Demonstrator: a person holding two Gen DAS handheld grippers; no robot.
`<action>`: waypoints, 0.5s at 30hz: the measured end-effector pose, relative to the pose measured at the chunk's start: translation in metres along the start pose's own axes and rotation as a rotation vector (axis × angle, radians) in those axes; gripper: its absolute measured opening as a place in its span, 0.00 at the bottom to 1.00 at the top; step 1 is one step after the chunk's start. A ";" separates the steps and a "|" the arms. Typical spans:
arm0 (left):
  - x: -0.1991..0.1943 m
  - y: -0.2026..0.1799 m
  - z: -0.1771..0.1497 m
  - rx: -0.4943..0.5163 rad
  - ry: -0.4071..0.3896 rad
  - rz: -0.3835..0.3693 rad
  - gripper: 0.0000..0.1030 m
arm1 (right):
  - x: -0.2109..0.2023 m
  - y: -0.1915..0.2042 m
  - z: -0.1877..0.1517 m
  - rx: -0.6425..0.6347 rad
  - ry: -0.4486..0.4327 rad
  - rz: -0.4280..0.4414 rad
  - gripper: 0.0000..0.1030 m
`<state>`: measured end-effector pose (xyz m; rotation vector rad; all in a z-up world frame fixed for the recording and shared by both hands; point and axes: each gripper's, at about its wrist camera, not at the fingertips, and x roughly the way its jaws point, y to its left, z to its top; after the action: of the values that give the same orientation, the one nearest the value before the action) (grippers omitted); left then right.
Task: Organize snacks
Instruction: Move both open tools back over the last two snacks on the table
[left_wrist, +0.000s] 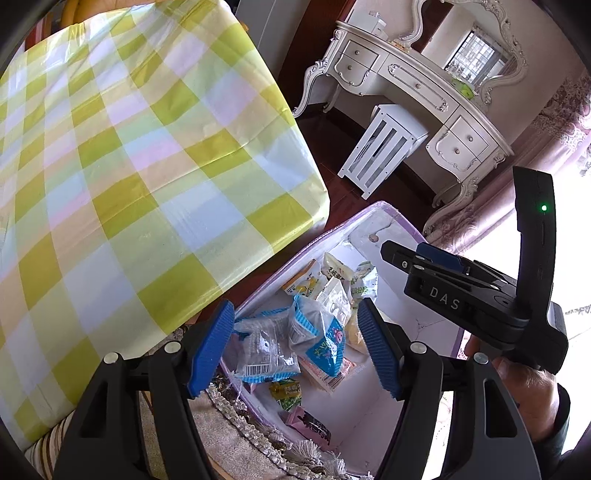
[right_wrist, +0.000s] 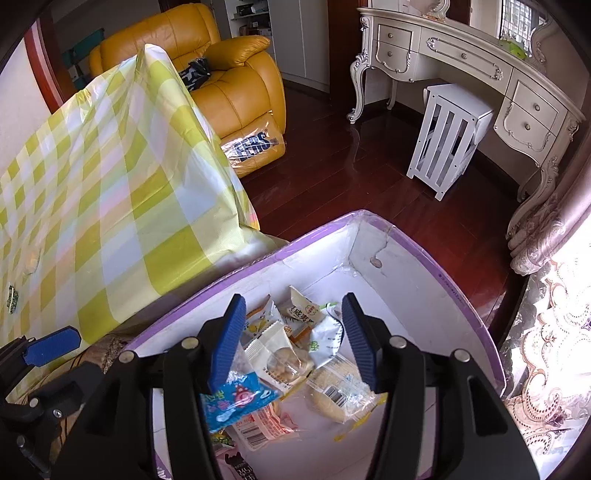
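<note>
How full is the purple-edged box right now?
Partly full: snack packets cover some of the box floor, with white floor bare.

Beneath my claws, white purple-rimmed box carrying heaped snack packets, beside it checked tablecloth, one small packet on it

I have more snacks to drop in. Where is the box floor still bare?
Bare floor shows along the right wall of the box, beside the yellow cake packet, and at the far corner. The snack pile crowds the middle and left.
</note>
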<state>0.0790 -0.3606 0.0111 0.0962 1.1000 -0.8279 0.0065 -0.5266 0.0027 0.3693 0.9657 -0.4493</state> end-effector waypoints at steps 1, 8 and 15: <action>-0.001 0.002 0.000 -0.004 -0.004 0.002 0.65 | 0.000 0.001 0.000 -0.001 0.001 0.001 0.55; -0.010 0.013 0.000 -0.026 -0.027 0.016 0.65 | -0.004 0.014 0.002 -0.022 -0.006 0.013 0.64; -0.025 0.037 0.003 -0.068 -0.078 0.070 0.65 | -0.009 0.037 0.006 -0.064 -0.012 0.025 0.65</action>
<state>0.1001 -0.3220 0.0209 0.0456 1.0448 -0.7250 0.0256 -0.4964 0.0167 0.3202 0.9610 -0.3965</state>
